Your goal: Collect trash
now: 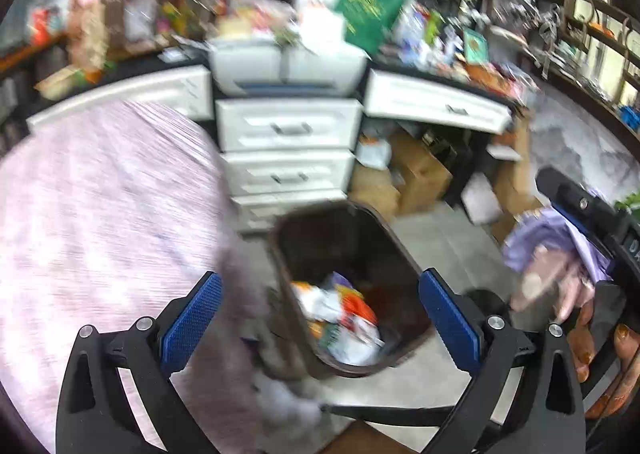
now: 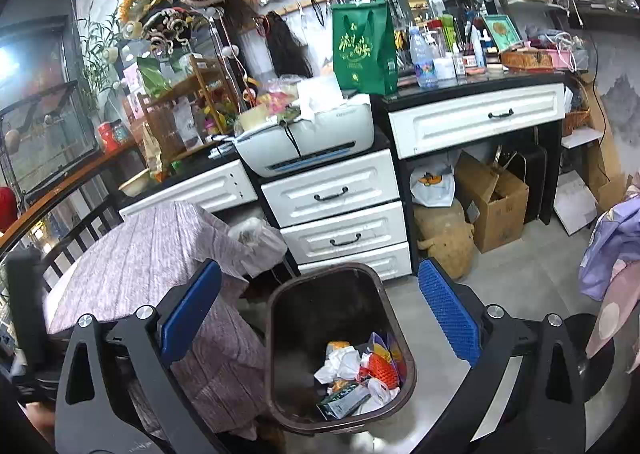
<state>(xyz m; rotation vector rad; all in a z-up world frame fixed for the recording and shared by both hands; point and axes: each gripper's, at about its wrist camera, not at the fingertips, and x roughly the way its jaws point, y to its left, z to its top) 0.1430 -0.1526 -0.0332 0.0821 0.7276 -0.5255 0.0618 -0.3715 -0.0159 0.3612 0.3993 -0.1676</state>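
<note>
A dark brown trash bin (image 1: pixel 280 254) stands on the grey floor, also in the right wrist view (image 2: pixel 276 318). Crumpled paper and coloured wrappers (image 1: pixel 344 318) lie in its bottom, shown too in the right wrist view (image 2: pixel 356 370). My left gripper (image 1: pixel 320 318) is open and empty above the bin. My right gripper (image 2: pixel 320 318) is open and empty above the bin too. The right gripper's body (image 1: pixel 580 205) shows at the right edge of the left wrist view, held by a hand. The left wrist view is blurred.
A table with a pink-grey cloth (image 2: pixel 152 246) stands left of the bin. White drawers (image 2: pixel 340 217) and a cluttered black-topped desk (image 2: pixel 472 85) stand behind it. Cardboard boxes (image 2: pixel 496 201) sit under the desk. Lilac and pink fabric (image 2: pixel 616 250) hangs at the right.
</note>
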